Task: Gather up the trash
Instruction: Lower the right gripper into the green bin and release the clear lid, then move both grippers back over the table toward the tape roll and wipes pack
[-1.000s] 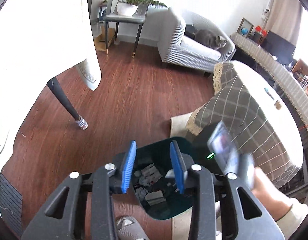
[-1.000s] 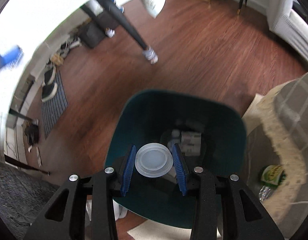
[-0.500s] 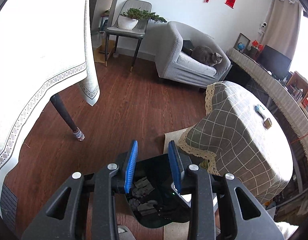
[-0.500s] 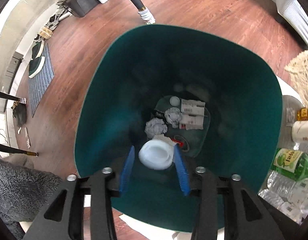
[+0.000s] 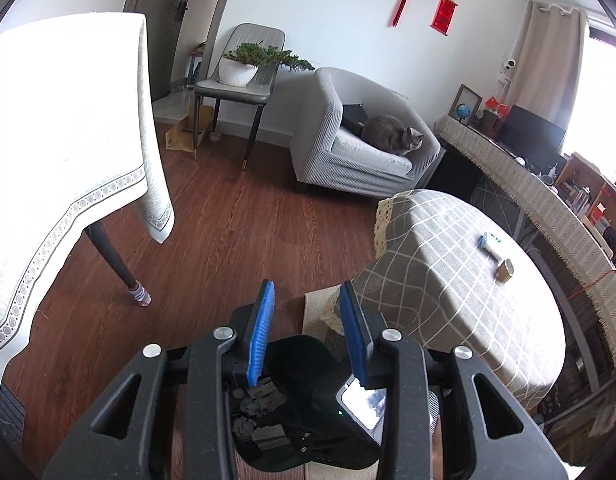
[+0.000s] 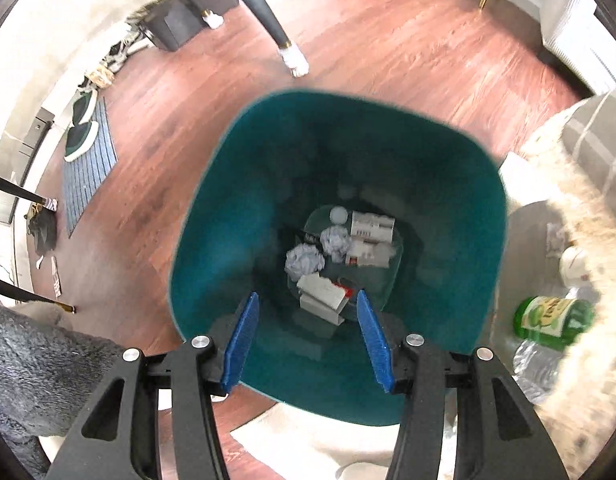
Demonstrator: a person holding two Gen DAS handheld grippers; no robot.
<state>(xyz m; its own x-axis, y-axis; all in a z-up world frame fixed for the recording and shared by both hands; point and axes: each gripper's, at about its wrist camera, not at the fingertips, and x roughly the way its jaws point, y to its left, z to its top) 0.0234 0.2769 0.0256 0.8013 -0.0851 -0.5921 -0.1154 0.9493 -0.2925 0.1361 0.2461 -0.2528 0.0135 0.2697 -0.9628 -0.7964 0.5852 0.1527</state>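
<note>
Cat (image 5: 392, 135) on armchair in left view only, right hand-held gripper (image 6: 306, 340) wide, empty, over bin (image 6: 244, 208), left hand-held gripper (image 5: 308, 332) parted

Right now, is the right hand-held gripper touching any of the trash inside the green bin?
Apart. The right wrist view shows the right hand-held gripper open and empty above the green bin, with the trash lying on the bottom well below its fingers.

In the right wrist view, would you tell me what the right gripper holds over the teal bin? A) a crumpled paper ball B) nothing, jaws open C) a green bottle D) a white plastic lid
B: the right gripper is open and empty above the teal bin.
</note>
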